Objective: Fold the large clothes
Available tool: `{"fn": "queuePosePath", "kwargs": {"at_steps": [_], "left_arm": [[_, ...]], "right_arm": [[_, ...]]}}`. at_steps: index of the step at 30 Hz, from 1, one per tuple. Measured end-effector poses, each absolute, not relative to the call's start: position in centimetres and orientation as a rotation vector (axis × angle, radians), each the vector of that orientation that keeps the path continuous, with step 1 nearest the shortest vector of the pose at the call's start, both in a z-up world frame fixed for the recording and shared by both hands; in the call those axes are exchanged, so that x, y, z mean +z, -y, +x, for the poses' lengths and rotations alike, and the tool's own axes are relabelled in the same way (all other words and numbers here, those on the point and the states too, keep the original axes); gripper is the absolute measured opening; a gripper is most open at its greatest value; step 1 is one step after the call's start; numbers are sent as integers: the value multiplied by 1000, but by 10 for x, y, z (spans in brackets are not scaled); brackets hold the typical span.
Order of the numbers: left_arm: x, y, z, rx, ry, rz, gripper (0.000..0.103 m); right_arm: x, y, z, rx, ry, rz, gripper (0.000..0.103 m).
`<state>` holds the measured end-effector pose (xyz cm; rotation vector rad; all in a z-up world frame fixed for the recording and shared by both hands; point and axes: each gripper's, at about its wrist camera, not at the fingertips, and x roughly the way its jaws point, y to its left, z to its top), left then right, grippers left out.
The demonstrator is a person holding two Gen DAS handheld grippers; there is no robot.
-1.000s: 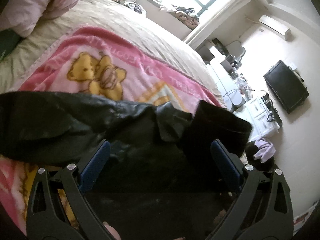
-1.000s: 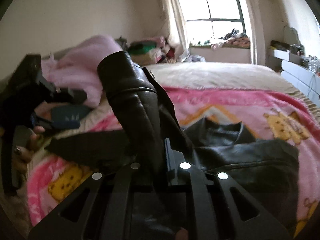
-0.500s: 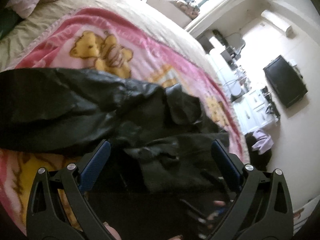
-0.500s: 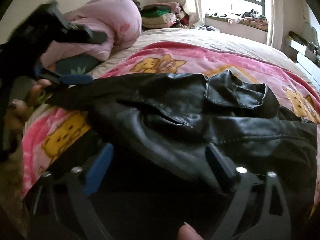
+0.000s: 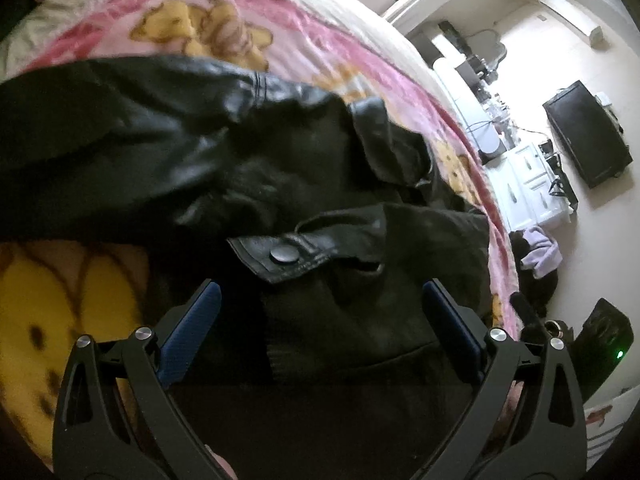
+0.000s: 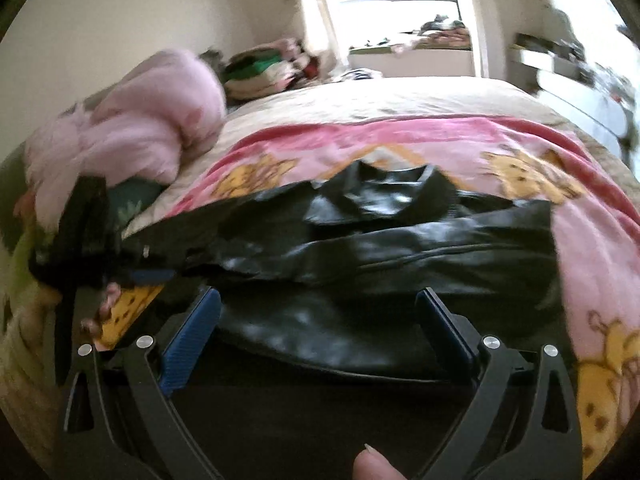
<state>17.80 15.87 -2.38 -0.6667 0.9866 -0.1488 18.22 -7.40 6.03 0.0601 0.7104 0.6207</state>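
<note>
Jacket: black leather jacket (image 6: pixel 400 240) lies crumpled on pink bear blanket (image 6: pixel 400 140), long axis crosswise, collar toward the window.
Room: bare blanket beyond.
Left gripper (image 5: pixel 320 312): closing, pads clear of the leather.
Right gripper (image 6: pixel 318 312): jaws wide, empty.

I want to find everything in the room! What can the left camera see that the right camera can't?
Only the left camera shows the black TV on the wall, white drawers and the jacket's snap button. Only the right camera shows the pink quilt, a pile of folded clothes, the window and the left gripper, whose jaws are closing slightly, off to the side. Both show the black leather jacket lying on the pink bear blanket.
</note>
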Motion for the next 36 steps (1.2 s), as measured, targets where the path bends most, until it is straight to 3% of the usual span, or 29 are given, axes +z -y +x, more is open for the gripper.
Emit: {"fn": "queuePosePath", "kwargs": {"at_steps": [5,7,9,11,18,27,30,31,32,36], "left_arm": [[-34,-152,188,-84,-997,-649,31],[-31,-148,189,-52,-963,-588,22],[-22,-147,189,-81,-928,-579,19],[-5,-141,187,-120,-878,-543,7],[92,-124,171,-220,-573,-343,7],[16,-160,205,-106,-728,-382,7],[10,-159,207,-88,-743,-377,7],[11,-158,206,-84,-741,-370,7],[11,-158,204,-78,-738,-358,7],[3,-151,206,-60,-755,-309,7]], "right_arm": [[64,111,200,489,-695,97,97],[66,129,208,430,-698,130,97],[66,146,218,375,-709,165,97],[67,165,229,311,-718,201,97],[46,202,287,85,-794,275,97],[5,186,335,27,-897,233,96],[-3,187,343,59,-923,298,84],[-6,187,345,88,-924,317,66],[-8,189,346,115,-912,336,19],[-17,199,349,73,-900,346,14]]}}
